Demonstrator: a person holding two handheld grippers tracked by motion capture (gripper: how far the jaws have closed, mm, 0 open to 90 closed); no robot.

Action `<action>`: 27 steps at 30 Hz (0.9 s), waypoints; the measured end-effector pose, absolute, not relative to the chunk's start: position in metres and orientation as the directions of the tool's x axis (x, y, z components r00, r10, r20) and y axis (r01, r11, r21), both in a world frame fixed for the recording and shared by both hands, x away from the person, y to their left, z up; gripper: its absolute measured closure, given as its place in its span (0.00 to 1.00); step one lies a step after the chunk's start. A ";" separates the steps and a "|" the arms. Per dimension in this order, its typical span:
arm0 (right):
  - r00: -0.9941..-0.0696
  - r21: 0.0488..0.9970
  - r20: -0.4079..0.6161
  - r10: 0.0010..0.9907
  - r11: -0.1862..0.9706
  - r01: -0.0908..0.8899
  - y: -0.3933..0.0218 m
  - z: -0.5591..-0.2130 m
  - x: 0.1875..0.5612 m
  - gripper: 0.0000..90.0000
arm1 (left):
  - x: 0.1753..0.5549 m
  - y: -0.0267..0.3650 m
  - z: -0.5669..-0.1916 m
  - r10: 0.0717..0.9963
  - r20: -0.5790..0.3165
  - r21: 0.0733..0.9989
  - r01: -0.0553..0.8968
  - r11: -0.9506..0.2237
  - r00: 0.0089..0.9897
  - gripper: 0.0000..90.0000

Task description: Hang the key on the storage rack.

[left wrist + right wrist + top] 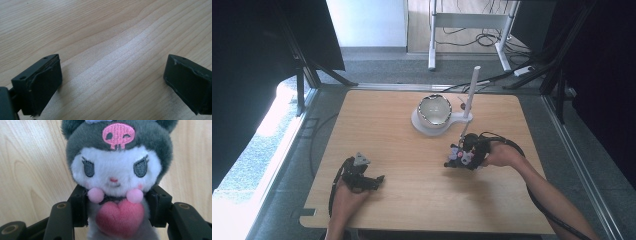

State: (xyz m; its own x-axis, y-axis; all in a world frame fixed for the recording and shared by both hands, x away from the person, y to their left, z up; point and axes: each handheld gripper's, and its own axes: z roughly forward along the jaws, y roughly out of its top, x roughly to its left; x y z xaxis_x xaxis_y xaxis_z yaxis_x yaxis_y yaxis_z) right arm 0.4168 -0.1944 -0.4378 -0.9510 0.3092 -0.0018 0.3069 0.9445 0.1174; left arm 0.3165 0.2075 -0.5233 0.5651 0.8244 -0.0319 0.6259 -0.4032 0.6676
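Observation:
A small plush toy point(116, 172) with a dark grey hood, a pink skull badge, a white face and a pink heart sits between the jaws of my right gripper point(116, 207), which is shut on its body. In the high view the right gripper point(460, 159) holds the plush toy point(458, 155) just above the table's middle right. My left gripper point(373, 181) rests low at the front left, open. Its two black pads point(42, 82) stand wide apart over bare wood, with nothing between them.
A white stand point(432, 125) with an upright white post point(471, 92) carries a shiny bowl point(435, 110) at the back middle of the wooden table point(377, 130). Cables and a white desk frame point(467, 22) lie on the floor beyond.

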 end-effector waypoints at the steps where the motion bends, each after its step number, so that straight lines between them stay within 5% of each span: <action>1: -0.947 0.125 -0.001 0.320 0.940 0.317 -0.198 -0.431 0.418 0.49 | 0.317 0.208 -0.523 0.825 -0.032 0.668 0.626 -0.403 0.565 0.02; 27: -0.858 0.188 -0.009 0.514 0.843 0.503 -0.255 -0.357 0.456 0.49 | 0.317 0.207 -0.523 0.825 -0.031 0.668 0.626 -0.403 0.565 0.02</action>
State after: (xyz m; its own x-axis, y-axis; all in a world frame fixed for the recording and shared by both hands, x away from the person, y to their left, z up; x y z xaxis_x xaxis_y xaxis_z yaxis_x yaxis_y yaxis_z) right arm 0.4563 -0.2548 -0.3572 -0.8578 0.5140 -0.0087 0.5034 0.8433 0.1879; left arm 0.3166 0.2075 -0.5233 0.5645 0.8248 -0.0313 0.6255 -0.4028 0.6682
